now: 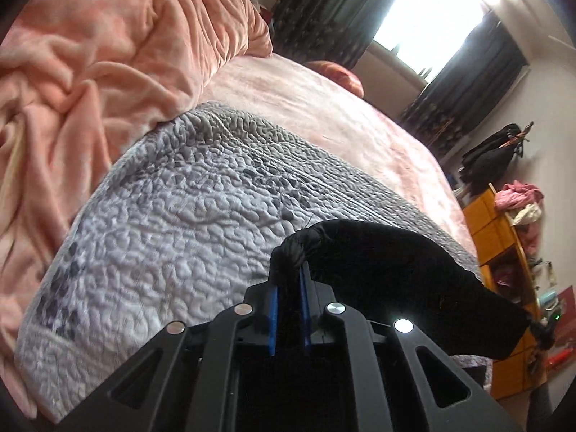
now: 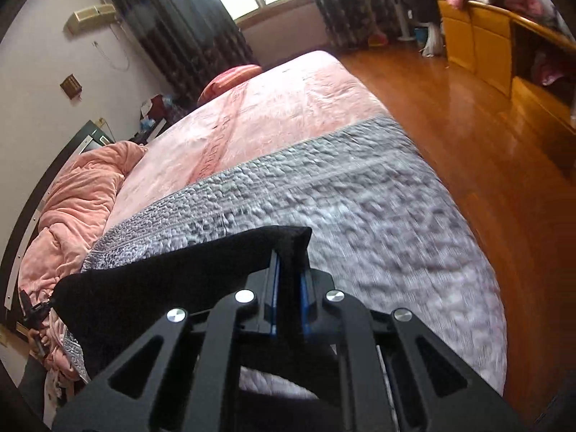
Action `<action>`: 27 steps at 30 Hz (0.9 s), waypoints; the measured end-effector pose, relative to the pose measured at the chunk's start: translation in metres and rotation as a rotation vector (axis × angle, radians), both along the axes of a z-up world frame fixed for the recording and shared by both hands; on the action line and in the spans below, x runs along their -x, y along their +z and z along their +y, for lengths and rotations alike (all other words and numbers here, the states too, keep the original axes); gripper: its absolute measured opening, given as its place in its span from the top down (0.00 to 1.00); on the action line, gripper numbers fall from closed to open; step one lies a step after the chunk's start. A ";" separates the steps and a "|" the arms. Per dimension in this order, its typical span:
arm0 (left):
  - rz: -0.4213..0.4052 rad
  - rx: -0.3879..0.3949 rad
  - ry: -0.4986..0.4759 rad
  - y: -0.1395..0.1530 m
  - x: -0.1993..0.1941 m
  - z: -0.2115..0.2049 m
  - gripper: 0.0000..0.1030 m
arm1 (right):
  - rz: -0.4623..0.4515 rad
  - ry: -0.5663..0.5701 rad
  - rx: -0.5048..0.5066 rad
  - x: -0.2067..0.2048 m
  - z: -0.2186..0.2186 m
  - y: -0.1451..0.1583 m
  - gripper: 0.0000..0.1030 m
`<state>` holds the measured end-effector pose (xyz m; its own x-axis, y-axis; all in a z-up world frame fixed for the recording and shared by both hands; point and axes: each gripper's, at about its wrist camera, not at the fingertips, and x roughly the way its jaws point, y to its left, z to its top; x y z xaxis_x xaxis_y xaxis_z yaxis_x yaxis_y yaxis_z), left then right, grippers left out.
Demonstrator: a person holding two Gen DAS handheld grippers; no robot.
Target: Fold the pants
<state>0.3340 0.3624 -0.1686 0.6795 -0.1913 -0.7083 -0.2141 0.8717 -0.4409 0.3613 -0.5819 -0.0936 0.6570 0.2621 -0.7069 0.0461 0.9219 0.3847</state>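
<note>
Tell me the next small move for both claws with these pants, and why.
Probably lower both claws together to lay the pants flat on the grey quilt. The left claw and right claw are each shut on an end of the black cloth, which spans between them above the quilt, not yet spread for a fold.

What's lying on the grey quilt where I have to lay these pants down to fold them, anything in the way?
Nothing visible. Both the left gripper and right gripper are shut on the black pants, stretched above the grey quilt. The quilt ahead shows bare; the bunched pink blanket lies off to the side, at its far edge.
</note>
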 end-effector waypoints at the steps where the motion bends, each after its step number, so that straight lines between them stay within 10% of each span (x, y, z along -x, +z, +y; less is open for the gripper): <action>1: -0.006 0.013 0.005 0.001 0.014 0.001 0.91 | 0.001 -0.011 0.015 0.017 0.001 -0.006 0.92; 19: 0.063 0.100 0.111 -0.068 0.152 0.019 0.87 | -0.050 -0.164 0.062 0.206 0.021 -0.045 0.81; 27: 0.223 -0.003 0.113 -0.119 0.182 0.008 0.86 | 0.084 -0.208 0.056 0.254 0.030 -0.102 0.66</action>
